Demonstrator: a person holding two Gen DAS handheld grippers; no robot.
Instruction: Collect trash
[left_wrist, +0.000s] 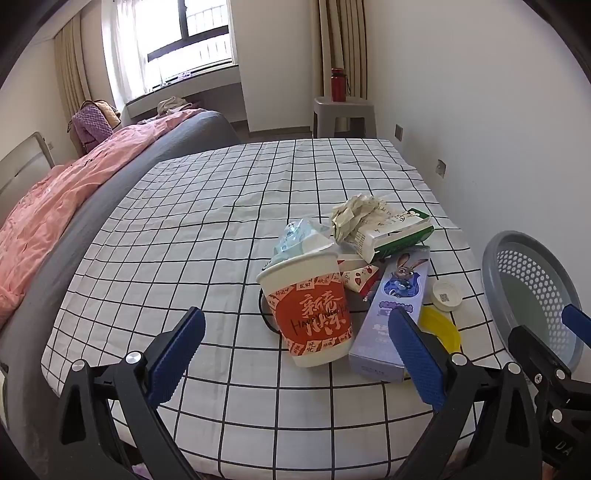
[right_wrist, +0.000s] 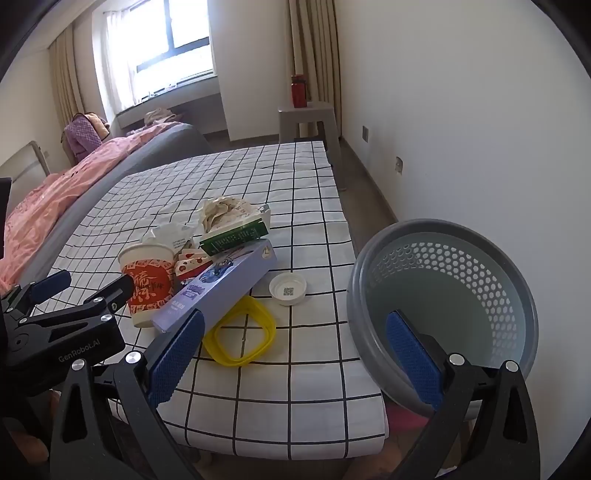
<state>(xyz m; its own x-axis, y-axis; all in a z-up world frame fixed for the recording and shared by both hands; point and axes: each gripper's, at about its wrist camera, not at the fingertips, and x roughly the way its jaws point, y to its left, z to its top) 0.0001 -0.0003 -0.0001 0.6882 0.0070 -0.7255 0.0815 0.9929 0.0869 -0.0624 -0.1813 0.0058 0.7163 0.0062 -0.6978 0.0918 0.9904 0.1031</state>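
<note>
Starting the collection: both tools spread, holding nothing. Orange-printed white paper cup (left_wrist: 308, 306) sits ahead of my left tool (left_wrist: 295, 354); grey perforated plastic basket (right_wrist: 443, 295) waits beyond my right tool (right_wrist: 295, 354). Next, close on the cup.

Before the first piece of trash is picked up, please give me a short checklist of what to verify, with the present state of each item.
1. Left gripper jaws open: ok.
2. Right gripper jaws open: ok.
3. Both grippers hold nothing: ok.
4. Grey basket sits beside the table, opening in view, nothing inside: ok.
5. Paper cup stands upright, in line between the left jaws: ok.
6. Cup free of liquid: cannot tell.
</note>
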